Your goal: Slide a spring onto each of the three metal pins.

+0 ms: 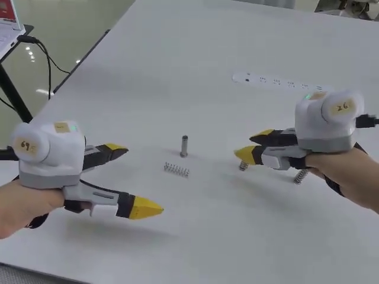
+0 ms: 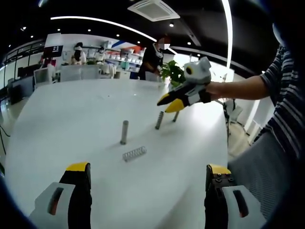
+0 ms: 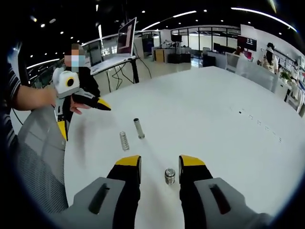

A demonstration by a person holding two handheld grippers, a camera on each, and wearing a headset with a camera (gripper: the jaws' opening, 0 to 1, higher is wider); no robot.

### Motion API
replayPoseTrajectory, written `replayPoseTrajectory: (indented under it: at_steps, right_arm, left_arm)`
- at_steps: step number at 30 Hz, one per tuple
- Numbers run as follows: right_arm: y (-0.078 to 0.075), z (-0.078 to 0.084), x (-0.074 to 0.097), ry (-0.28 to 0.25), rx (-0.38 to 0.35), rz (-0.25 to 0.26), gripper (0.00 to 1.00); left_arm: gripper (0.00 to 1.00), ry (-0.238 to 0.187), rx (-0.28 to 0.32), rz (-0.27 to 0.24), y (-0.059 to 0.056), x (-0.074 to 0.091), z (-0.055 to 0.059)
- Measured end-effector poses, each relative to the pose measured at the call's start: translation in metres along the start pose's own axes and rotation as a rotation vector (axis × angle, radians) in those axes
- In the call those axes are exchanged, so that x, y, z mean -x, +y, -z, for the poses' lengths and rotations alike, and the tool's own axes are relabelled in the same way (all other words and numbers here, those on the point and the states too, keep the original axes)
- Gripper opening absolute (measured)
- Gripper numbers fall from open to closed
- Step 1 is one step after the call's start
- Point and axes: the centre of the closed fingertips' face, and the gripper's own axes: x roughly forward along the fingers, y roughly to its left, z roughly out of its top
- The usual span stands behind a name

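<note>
A bare metal pin (image 1: 184, 145) stands upright mid-table, with a loose spring (image 1: 176, 170) lying just in front of it. Two more pins carry springs, one (image 1: 243, 166) under my right gripper (image 1: 251, 146) and one (image 1: 301, 176) beside the hand. My left gripper (image 1: 131, 177) hovers at the left, jaws wide open and holding nothing. From the left gripper view (image 2: 147, 171) the bare pin (image 2: 124, 132) and loose spring (image 2: 134, 153) lie ahead. In the right gripper view (image 3: 159, 162) a sprung pin (image 3: 169, 176) sits between the open jaws, untouched.
A white power strip (image 1: 278, 81) lies at the table's far right. A laptop (image 1: 7, 26) with a black cable sits on a stand off the left edge. People stand at benches far behind (image 2: 78, 55).
</note>
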Motion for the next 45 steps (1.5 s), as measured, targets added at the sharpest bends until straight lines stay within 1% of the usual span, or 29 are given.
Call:
replayPoseTrajectory:
  at_steps: [3,4,7,11,15,16,18,19,20,25,29,34,37,39,42,45]
  right_arm:
    - [0.006,-0.009,0.0,-0.03,-0.031,-0.017,0.3]
    - [0.009,-0.013,0.0,-0.043,-0.054,-0.028,0.3]
    - [0.013,-0.018,0.0,-0.05,-0.064,-0.04,0.29]
    - [0.023,-0.025,-0.003,-0.058,-0.066,-0.069,0.26]
    - [0.032,-0.03,-0.007,-0.05,-0.055,-0.095,0.26]
    - [0.035,-0.031,-0.009,-0.041,-0.052,-0.103,0.26]
    - [0.04,-0.025,-0.012,0.021,-0.031,-0.116,0.26]
    - [0.041,-0.024,-0.013,0.034,-0.013,-0.117,0.26]
    - [0.044,-0.024,-0.016,0.041,0.008,-0.12,0.25]
    - [0.052,-0.029,-0.022,0.068,0.029,-0.136,0.24]
    - [0.058,-0.031,-0.028,0.098,0.062,-0.151,0.24]
    - [0.066,-0.024,-0.037,0.167,0.123,-0.177,0.22]
    - [0.07,-0.018,-0.04,0.218,0.163,-0.188,0.22]
    - [0.073,-0.017,-0.042,0.234,0.173,-0.195,0.22]
    - [0.075,-0.018,-0.045,0.244,0.197,-0.2,0.21]
    - [0.076,-0.017,-0.052,0.261,0.223,-0.205,0.21]
  left_arm:
    - [0.98,-0.002,0.0,0.001,0.001,0.0,-0.001]
    - [0.98,-0.002,0.0,0.002,0.001,0.0,-0.001]
    - [0.98,-0.005,-0.003,0.003,0.002,0.0,-0.003]
    - [0.98,-0.005,-0.003,0.005,0.002,0.0,-0.003]
    - [0.98,-0.006,-0.001,0.007,0.002,0.0,-0.003]
    - [0.98,-0.007,-0.001,0.009,0.001,0.0,-0.003]
    - [0.98,-0.007,-0.001,0.011,0.001,0.0,-0.003]
    - [0.98,-0.008,-0.003,0.012,0.001,-0.001,-0.004]
    - [0.98,-0.009,-0.003,0.014,0.001,-0.001,-0.004]
    - [0.98,-0.006,-0.005,0.022,0.0,-0.001,-0.003]
    - [0.98,-0.006,-0.006,0.025,-0.001,0.0,-0.003]
    - [0.98,-0.006,-0.006,0.028,-0.001,0.0,-0.005]
    - [0.98,-0.009,-0.005,0.031,-0.002,-0.001,-0.006]
    - [0.98,-0.006,-0.006,0.032,-0.002,-0.001,-0.006]
    - [0.98,-0.005,-0.005,0.032,-0.002,-0.002,-0.006]
    - [0.98,0.0,-0.006,0.031,-0.003,-0.001,-0.004]
